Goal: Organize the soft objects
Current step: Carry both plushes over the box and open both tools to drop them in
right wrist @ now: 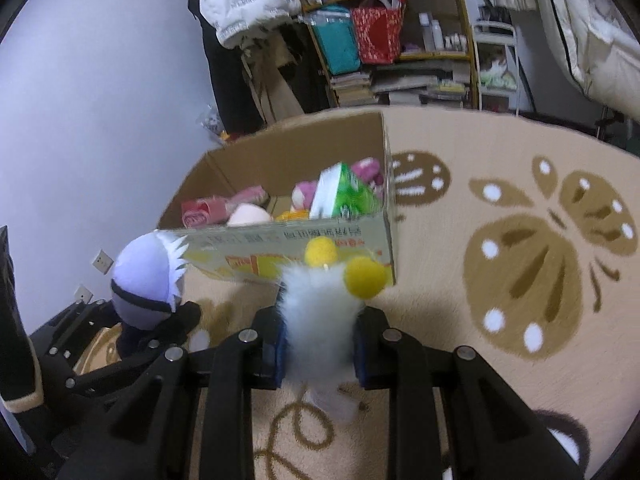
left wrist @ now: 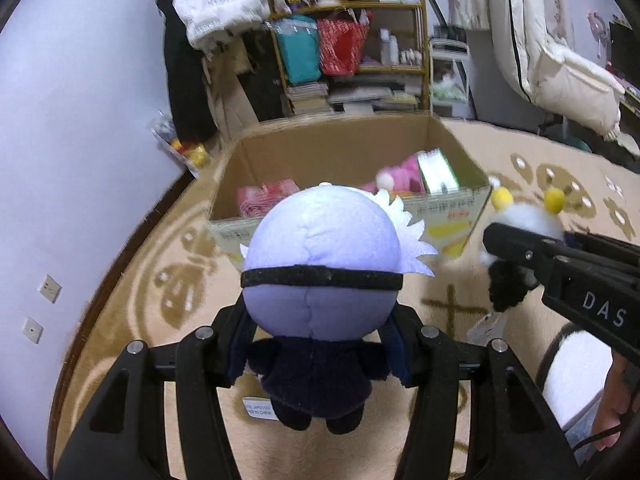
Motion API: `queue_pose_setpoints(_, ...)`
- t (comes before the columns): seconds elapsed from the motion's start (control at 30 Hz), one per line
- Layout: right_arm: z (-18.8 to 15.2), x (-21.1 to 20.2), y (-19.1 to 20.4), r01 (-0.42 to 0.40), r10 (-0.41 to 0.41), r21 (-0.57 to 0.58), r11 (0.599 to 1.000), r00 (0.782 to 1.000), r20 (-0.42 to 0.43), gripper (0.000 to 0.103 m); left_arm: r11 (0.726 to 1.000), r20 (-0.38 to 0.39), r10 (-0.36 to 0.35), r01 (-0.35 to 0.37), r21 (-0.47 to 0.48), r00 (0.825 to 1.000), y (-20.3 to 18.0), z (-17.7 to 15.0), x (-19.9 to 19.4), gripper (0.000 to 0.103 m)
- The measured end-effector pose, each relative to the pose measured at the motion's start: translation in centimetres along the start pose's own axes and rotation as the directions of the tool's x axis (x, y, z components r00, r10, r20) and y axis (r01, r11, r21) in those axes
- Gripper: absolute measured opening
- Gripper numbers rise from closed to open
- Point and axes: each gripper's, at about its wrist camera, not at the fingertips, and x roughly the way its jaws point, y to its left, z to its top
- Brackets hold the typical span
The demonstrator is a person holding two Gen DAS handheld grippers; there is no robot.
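My left gripper (left wrist: 320, 354) is shut on a plush doll (left wrist: 322, 256) with a pale lilac head, a black band and a dark blue body, held upright above the rug just before the cardboard box (left wrist: 352, 148). The doll also shows in the right wrist view (right wrist: 146, 276). My right gripper (right wrist: 320, 344) is shut on a white fluffy toy (right wrist: 320, 312) with two yellow pompoms, close to the box's near wall (right wrist: 288, 252). That toy (left wrist: 524, 216) and right gripper (left wrist: 516, 246) show at right in the left wrist view. The box holds pink soft toys (right wrist: 368, 170) and a green pack (right wrist: 344, 192).
A beige rug with brown patterns (right wrist: 520, 260) covers the floor. A shelf (left wrist: 352, 40) with bags, books and bottles stands behind the box. White padded jackets (left wrist: 560, 60) hang at right. A lilac wall (left wrist: 80, 140) with sockets runs along the left.
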Motion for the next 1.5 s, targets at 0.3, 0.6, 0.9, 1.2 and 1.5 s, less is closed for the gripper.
queue_pose_setpoints(0.3,2.7,-3.4,0.7,-0.020,0.019,0.008,1.000,0.988,0.153,0.027,1.000,0.092,0.027,-0.026,-0.009,0.995,0.5,1.9,-2.3,0.054)
queue_pose_setpoints(0.6,6.2,-4.1,0.6,-0.036,0.040,-0.021,0.999,0.972,0.231,0.027,0.996,0.119,0.092,-0.091,-0.008,0.989,1.4,4.4,-2.7,0.054)
queue_pose_setpoints(0.9,9.6,-2.4,0.4,-0.075,0.081,-0.033,0.997,0.970,0.228,0.027,0.996,0.153,0.094,-0.094,-0.006,0.984,2.7,7.8,-1.4,0.055)
queue_pose_setpoints(1.2,12.0,-1.6,2.0,-0.058,0.084,-0.105,0.993,0.962,0.260,0.027,0.991,0.165,0.137,-0.137,-0.009,0.977,2.9,10.2,1.4,0.055)
queue_pose_setpoints(1.5,12.2,1.4,1.6,-0.056,0.084,-0.129,0.990,0.972,0.221,0.030,0.992,0.129,0.129,-0.129,-0.005,0.983,2.8,10.4,4.9,0.056)
